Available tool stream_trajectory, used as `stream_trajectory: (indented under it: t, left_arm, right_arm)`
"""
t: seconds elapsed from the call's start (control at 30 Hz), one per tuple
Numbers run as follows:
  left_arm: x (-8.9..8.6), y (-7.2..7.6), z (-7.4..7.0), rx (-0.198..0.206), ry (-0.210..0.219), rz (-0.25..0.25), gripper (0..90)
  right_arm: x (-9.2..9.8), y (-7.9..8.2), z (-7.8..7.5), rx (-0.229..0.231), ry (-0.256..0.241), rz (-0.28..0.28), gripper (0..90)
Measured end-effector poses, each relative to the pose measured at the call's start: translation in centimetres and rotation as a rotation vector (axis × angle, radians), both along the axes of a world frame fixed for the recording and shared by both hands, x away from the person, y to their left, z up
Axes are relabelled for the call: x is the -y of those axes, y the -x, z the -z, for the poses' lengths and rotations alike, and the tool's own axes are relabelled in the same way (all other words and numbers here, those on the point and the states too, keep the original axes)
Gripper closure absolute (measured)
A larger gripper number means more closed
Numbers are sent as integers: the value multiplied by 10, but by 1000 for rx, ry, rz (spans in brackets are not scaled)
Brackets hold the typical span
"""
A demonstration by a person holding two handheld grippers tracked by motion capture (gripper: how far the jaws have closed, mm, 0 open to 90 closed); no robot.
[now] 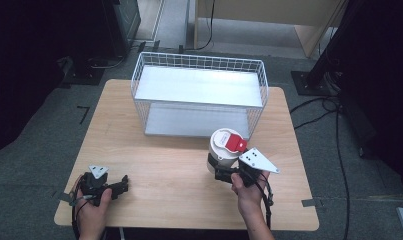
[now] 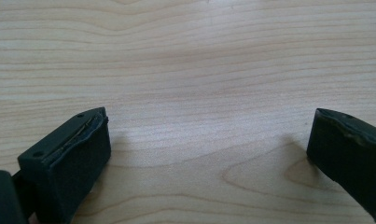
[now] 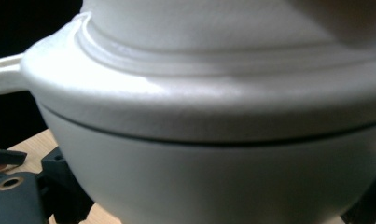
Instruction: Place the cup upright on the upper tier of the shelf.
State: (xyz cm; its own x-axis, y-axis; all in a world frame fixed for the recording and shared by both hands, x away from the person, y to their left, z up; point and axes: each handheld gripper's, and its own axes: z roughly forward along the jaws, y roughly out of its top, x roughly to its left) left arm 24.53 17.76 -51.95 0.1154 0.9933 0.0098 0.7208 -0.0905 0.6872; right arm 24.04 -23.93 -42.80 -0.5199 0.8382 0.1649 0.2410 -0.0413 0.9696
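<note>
A: Notes from the remote desk. What does my right gripper [image 1: 224, 172] have?

B: A white lidded container [image 1: 225, 149] with a red flip tab [image 1: 234, 143] on its lid. It sits between your jaws, clamped low on its body, at the front right part of the wooden table [image 1: 164, 165].

A: In the right gripper view I get the container's wall [image 3: 213, 182] up close, with the lid's rim bulging out above a thin dark seam. A small lug [image 3: 3, 74] sticks out of the lid at the left edge. One black jaw is just visible lower left, pressed to the wall.

B: Is it standing on the table or lifted?

A: I cannot tell. From the high view it looks upright, just in front of the white wire basket [image 1: 199, 95], near that basket's front right corner but apart from it.

B: And your left gripper [image 1: 123, 182]?

A: Low at the front left corner of the table, held in my left hand [image 1: 91, 210], well apart from the container. The left gripper view shows its jaws spread wide, with only bare wood grain [image 2: 199, 93] between them. Nothing gripped there.

B: The basket?

A: Two flat white shelves inside the wire frame, set at the far middle of the table.
</note>
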Motion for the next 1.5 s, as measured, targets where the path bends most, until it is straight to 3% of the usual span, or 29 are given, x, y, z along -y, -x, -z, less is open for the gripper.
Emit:
stream_trajectory:
  t: [0.87, 1.5]
  left_arm:
    - [0, 0, 0, -3, -3, 9, 0]
    - [0, 1, 0, -2, -4, 9, 0]
  right_arm:
    - [-22, -29, -47, 84, -5, -25, 85]
    - [-29, -53, -76, 140, -13, -3, 85]
